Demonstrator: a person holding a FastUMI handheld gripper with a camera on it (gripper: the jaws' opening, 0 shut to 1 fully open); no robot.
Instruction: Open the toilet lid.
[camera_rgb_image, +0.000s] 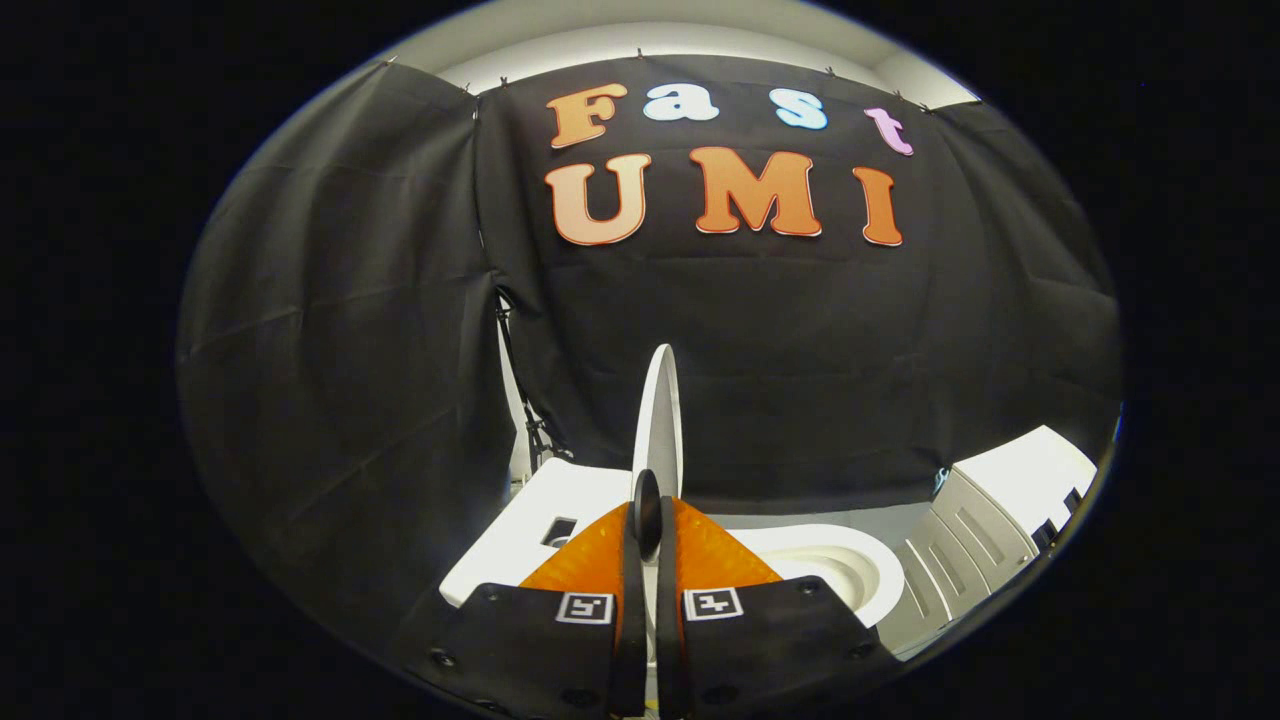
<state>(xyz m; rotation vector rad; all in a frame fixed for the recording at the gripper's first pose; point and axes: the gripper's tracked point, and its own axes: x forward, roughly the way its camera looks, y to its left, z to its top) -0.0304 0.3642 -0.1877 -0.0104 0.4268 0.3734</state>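
Between the jaws (647, 520), which are pinched nearly together on its edge, the toilet lid (660, 420) stands edge-on and about upright above the open bowl (830, 565). If that thin grip slips — or lets go short of the balance point — I judge the lid could drop back and slam. The square markers (585, 607) on the fingers carry only coded patterns, no readable writing.

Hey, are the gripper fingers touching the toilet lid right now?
Touching. The gripper view shows the fingers closed on the edge of the raised toilet lid, which rises from between them with no gap visible.
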